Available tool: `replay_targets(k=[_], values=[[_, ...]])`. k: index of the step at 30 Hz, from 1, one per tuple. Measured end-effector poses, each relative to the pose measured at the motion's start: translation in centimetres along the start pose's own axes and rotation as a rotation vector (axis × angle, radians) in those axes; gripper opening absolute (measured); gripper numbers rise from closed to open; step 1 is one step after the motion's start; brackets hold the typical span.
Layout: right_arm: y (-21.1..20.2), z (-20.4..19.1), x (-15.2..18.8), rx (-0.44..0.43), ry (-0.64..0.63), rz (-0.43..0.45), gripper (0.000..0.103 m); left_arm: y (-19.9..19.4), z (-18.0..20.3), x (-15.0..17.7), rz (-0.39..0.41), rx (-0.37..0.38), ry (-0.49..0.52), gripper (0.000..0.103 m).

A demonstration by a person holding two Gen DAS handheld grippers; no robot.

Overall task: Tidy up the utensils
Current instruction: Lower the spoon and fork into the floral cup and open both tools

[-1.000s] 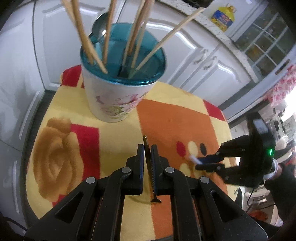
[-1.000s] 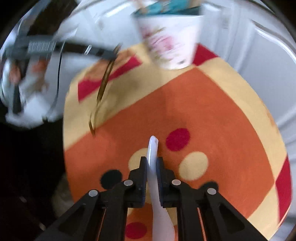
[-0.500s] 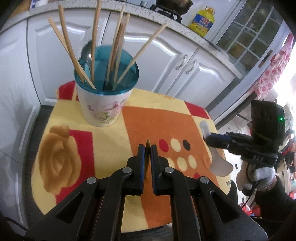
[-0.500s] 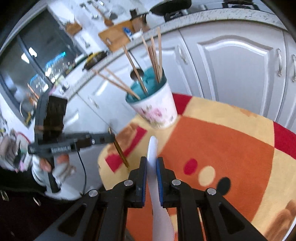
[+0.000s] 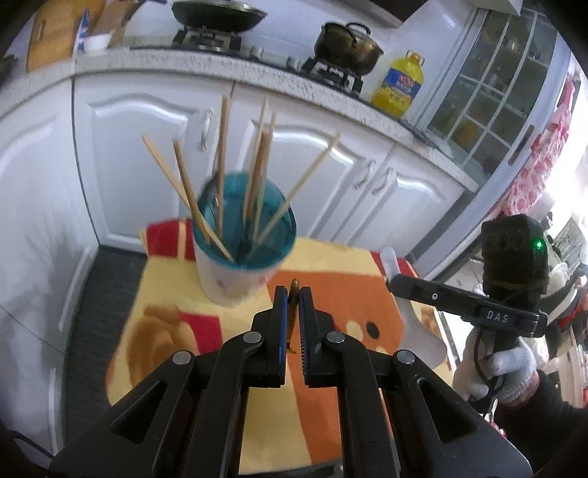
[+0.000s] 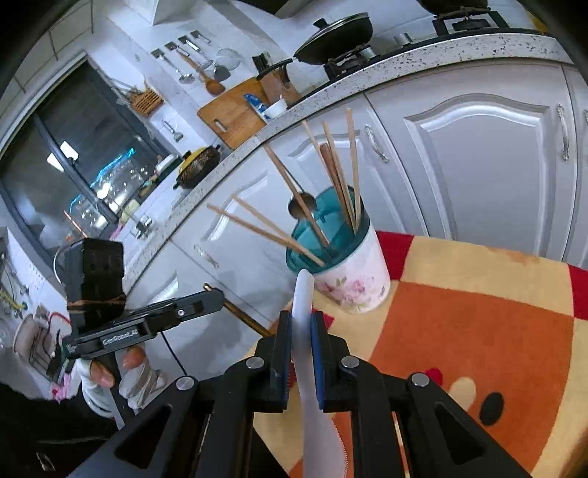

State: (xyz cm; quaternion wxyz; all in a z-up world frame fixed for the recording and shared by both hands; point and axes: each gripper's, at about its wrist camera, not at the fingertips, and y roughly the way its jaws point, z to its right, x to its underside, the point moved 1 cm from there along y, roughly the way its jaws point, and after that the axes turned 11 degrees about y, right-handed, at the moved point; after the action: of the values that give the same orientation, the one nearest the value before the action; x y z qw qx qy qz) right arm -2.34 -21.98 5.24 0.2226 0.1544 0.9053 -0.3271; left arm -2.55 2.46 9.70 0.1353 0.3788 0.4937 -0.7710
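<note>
A floral cup with a teal liner (image 5: 235, 272) stands at the far side of the cloth-covered table (image 5: 323, 415), holding several wooden chopsticks (image 5: 220, 172) and a metal spoon (image 6: 302, 206). My left gripper (image 5: 293, 294) is shut on a thin brown chopstick (image 5: 292, 316), held high above the table, short of the cup. My right gripper (image 6: 301, 320) is shut on a white plastic rice paddle (image 6: 307, 353), raised above the table's right side; it also shows in the left wrist view (image 5: 400, 283). The cup shows in the right wrist view (image 6: 345, 272).
White kitchen cabinets (image 5: 330, 172) stand right behind the table. The counter above holds a stove with a wok (image 5: 217, 14), a pot (image 5: 345, 47) and a yellow oil bottle (image 5: 398, 84). A dark floor mat (image 5: 99, 294) lies left of the table.
Both grippers have risen well above the table with their utensils. The cup now sits lower and farther in both views, and the counter has come into sight.
</note>
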Motion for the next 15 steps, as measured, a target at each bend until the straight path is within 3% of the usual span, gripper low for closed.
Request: replay_targets(k=[9,15], values=[[2.2,-3.2,-5.9,-0.087,-0.007,0.129,0.009,-1.0,-1.4,-5.2,0.094,-0.106,0.04,0.005],[6.2,-4.5,-9.5,-0.104,-0.06,0.179,0.009,1.6,-2.3,-6.3,0.046,-0.135,0.047,0.005]])
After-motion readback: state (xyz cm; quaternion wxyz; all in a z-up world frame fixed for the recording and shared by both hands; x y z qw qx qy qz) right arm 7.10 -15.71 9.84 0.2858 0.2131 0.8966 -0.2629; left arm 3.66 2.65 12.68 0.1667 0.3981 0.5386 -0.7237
